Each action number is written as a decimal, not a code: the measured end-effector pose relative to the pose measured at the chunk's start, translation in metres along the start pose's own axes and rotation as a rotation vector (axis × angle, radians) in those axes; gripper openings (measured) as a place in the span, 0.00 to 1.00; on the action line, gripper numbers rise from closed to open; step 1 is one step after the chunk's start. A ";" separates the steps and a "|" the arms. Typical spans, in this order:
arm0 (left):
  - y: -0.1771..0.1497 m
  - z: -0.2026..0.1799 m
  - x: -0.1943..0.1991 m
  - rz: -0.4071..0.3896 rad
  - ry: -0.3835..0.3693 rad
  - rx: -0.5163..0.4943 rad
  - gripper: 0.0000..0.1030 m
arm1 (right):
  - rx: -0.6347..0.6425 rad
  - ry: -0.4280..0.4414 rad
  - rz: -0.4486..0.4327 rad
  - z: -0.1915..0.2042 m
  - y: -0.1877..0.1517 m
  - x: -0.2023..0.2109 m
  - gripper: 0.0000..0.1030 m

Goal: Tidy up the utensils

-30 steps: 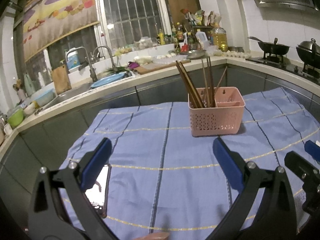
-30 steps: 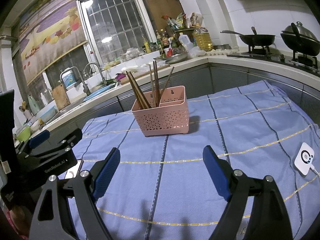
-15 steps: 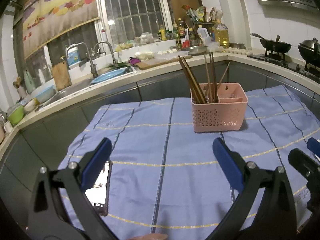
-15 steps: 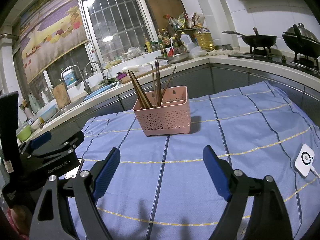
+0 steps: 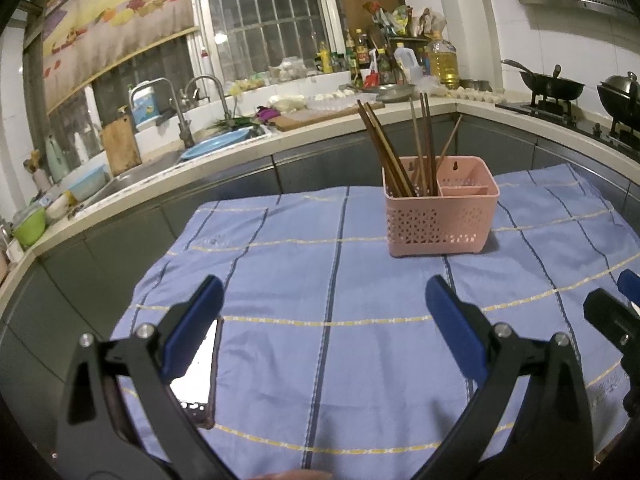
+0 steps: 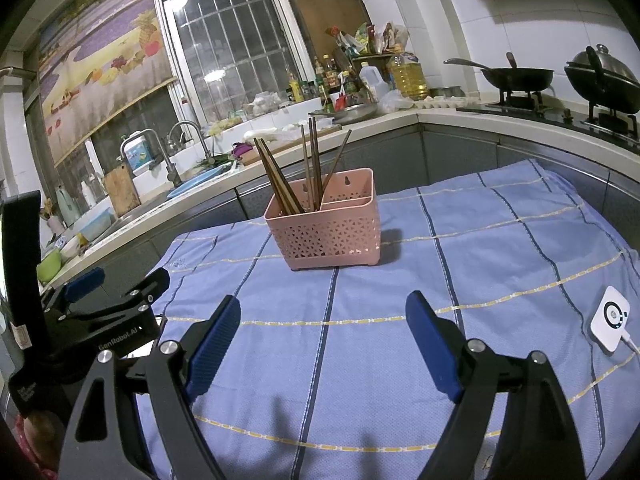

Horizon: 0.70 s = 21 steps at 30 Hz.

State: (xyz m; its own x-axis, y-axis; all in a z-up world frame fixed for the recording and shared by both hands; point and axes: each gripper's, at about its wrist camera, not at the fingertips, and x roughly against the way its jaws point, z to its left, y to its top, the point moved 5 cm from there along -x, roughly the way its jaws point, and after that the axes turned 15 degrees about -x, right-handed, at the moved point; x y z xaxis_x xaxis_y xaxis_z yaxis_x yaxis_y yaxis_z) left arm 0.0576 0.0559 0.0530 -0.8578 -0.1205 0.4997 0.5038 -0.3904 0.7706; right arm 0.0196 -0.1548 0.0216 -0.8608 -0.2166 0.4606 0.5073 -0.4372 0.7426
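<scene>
Both grippers hang low over the near part of the blue cloth (image 5: 320, 280), pointing toward the far counter. The left gripper (image 5: 324, 320) has its fingers spread wide with nothing between them; the right gripper (image 6: 322, 340) is likewise released and holds nothing. The pink basket (image 6: 328, 228) stands upright, well ahead of both, with the chopsticks (image 6: 296, 176) leaning in its left compartment. A phone (image 5: 198, 376) lies under the left gripper's left finger, near the cloth's left edge. A white puck (image 6: 610, 318) rests near the right edge.

Blue striped cloth (image 5: 320, 248), phone (image 5: 196, 376), white puck, perhaps charger (image 6: 611, 319)
</scene>
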 end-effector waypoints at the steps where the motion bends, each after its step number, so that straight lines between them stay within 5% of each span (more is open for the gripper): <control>1: 0.000 0.000 0.000 0.001 -0.001 0.000 0.94 | 0.001 0.000 0.000 0.000 0.001 -0.001 0.81; 21: -0.002 -0.007 -0.004 -0.004 -0.007 -0.013 0.94 | 0.001 -0.001 0.002 0.000 0.002 0.000 0.81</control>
State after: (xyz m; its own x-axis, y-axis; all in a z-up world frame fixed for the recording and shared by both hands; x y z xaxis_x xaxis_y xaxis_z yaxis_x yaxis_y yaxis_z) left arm 0.0592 0.0511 0.0471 -0.8590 -0.1126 0.4994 0.4990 -0.4026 0.7674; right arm 0.0206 -0.1550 0.0229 -0.8600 -0.2165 0.4621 0.5087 -0.4360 0.7424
